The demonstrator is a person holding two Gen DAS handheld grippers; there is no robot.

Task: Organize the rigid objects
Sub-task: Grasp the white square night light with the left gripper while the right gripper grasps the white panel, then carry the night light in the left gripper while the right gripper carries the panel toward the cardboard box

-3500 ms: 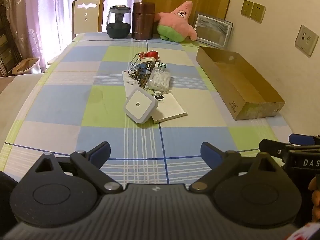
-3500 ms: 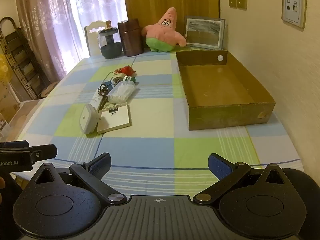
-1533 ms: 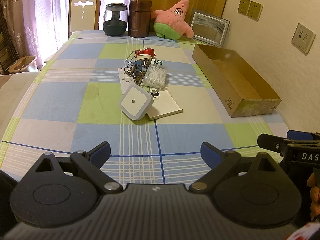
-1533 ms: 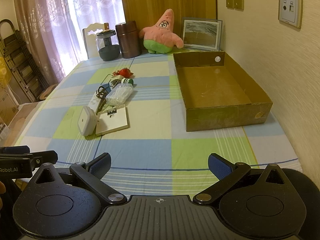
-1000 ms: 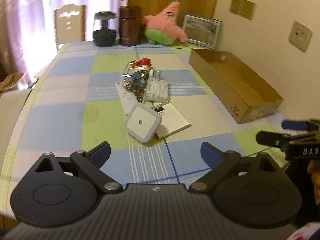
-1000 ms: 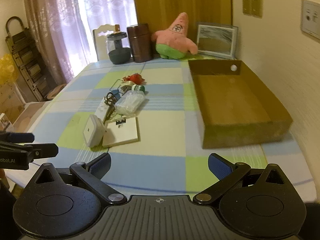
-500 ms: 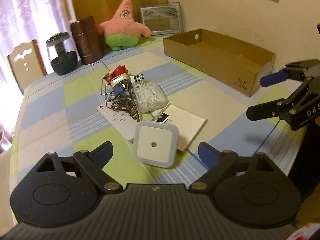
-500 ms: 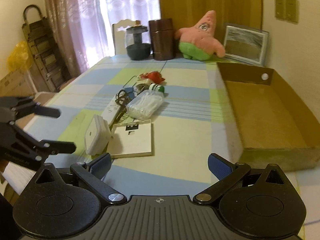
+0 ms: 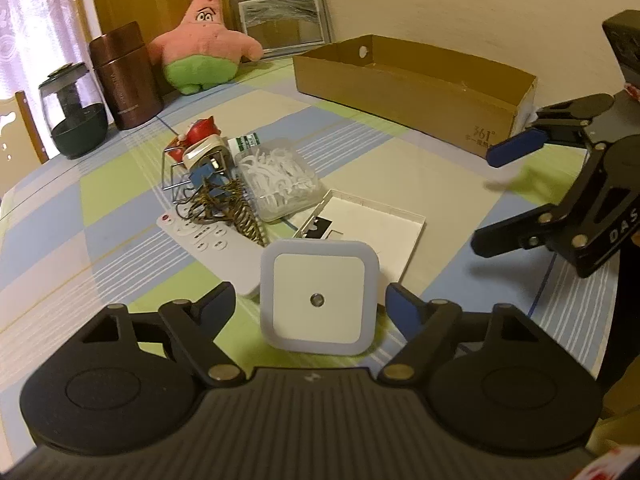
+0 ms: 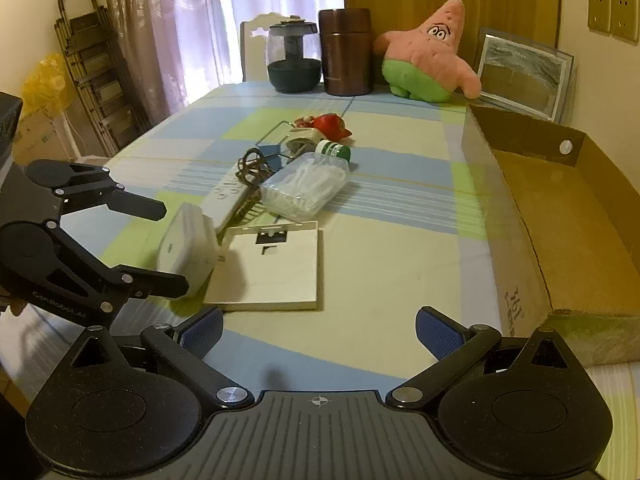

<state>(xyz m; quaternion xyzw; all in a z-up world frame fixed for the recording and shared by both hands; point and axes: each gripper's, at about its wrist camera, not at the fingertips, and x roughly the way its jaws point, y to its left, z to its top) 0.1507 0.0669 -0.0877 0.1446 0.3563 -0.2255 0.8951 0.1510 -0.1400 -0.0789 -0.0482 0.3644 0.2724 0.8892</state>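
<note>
Two handheld grippers are in view over a checked tablecloth. We find the left gripper pointed down at a square white night light, which stands tilted against the near end of a white remote control and the edge of a flat white panel. The night light sits between the left gripper's blue pads; the jaws are closing, but a gap shows on each side, so the pads do not press on it. In the right wrist view the same gripper reaches in from the left, one finger above and one below the night light.

We record the right gripper with jaws wide apart and nothing between them, hovering above a bare stretch of cloth just short of the flat white panel.

Behind the night light lies a close cluster: a clear plastic box of white floss picks, a tangle of dark cord and a coiled spring, a white plug with a wire frame, a small green-capped bottle and a red toy. An open cardboard box stands well apart on the right side of the table. At the far edge we note a dark glass jar, a brown canister, a pink starfish plush and a framed picture.
</note>
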